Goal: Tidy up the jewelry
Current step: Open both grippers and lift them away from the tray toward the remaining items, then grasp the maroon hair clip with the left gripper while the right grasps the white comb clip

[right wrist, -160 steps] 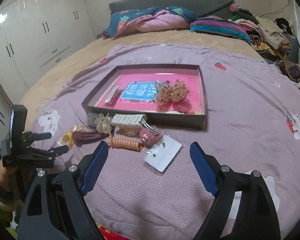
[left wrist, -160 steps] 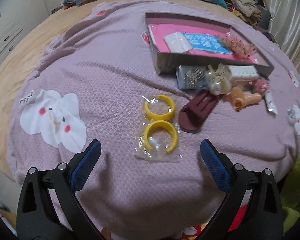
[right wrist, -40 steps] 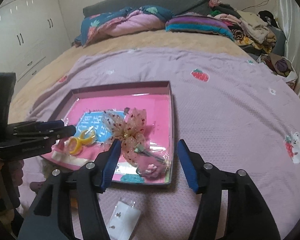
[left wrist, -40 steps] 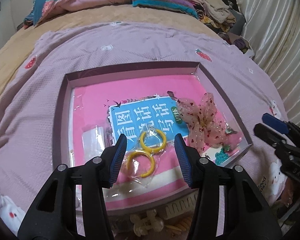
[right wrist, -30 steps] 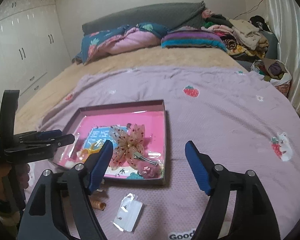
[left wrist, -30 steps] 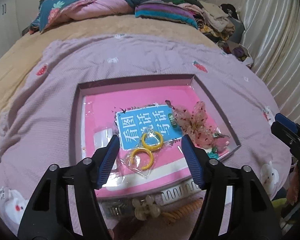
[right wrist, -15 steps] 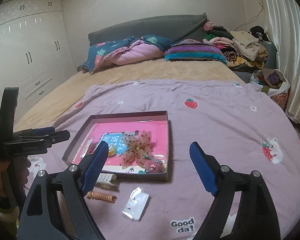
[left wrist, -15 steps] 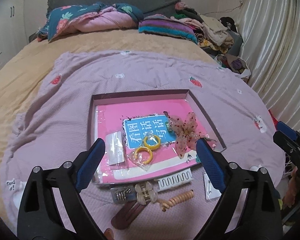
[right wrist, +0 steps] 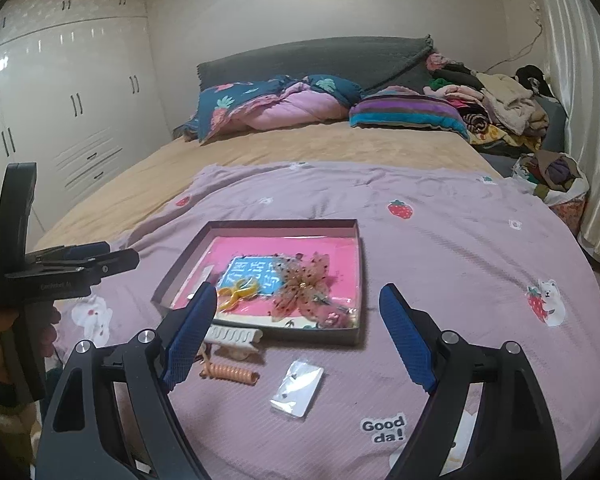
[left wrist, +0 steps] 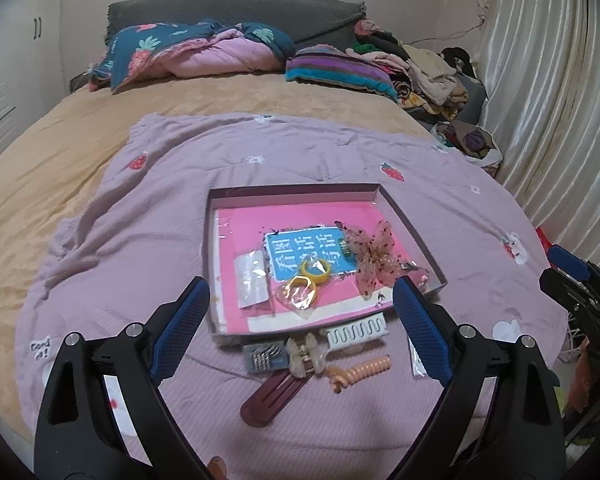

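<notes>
Two grippers, the left point(left wrist: 300, 328) and the right point(right wrist: 296, 340), hang spread wide and hold nothing above the blanket point(left wrist: 148, 208). Inside the tray point(left wrist: 300, 191) lie the yellow bangles point(left wrist: 306, 278) and a bow point(left wrist: 374, 260). Just outside its near wall sit a comb point(left wrist: 356, 330), claw clip point(left wrist: 306, 356), coil tie point(left wrist: 360, 372) and barrette point(left wrist: 272, 398).

The left gripper point(left wrist: 300, 332) hangs wide open above a shallow pink-lined cardboard tray point(left wrist: 412, 224) on a lilac quilted blanket point(left wrist: 140, 208). Two bagged yellow plastic rings point(left wrist: 306, 278) lie inside the tray, a sheer pink spotted fabric bow point(left wrist: 374, 256) at their three o'clock; a dark maroon flat hair clip point(left wrist: 272, 396) rests on the blanket at the tray's six o'clock.
</notes>
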Available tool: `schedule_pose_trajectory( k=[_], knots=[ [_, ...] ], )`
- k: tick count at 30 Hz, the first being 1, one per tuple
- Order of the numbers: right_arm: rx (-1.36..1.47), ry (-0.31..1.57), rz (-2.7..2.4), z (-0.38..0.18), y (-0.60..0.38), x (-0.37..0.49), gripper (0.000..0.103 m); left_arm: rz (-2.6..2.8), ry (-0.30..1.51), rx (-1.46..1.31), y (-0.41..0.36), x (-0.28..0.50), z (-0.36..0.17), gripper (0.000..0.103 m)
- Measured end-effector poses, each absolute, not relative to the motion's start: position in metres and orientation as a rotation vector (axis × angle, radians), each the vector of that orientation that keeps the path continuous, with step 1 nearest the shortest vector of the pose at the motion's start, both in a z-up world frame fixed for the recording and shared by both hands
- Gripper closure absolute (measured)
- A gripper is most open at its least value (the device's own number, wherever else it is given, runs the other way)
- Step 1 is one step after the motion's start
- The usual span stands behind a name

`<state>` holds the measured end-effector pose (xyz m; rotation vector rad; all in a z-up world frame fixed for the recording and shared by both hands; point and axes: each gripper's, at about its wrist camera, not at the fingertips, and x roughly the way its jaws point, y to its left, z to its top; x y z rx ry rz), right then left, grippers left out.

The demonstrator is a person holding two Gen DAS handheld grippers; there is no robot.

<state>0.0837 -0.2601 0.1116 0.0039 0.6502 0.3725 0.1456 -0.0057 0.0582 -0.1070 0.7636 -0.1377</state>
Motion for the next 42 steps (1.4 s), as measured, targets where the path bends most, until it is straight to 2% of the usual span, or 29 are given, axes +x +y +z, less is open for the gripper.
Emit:
schedule_pose_trajectory(
  k=[24, 40, 42],
  knots=[
    [-0.015, 0.731, 0.477, 0.088, -0.23, 0.062, 0.02, -0.07, 0.826, -0.07, 0.018, 0.103, 0.022, 0.017],
    [-0.021, 0.865, 0.525, 0.049, -0.212, 0.084, 0.02, -0.102, 0.93, -0.01, 0.014, 0.099, -0.029, 0.017],
    [-0.023, 0.892, 0.537, 0.04, -0.207, 0.092, 0.02, -0.109, 0.943, 0.001, 0.012, 0.102, -0.036, 0.021]
  ],
)
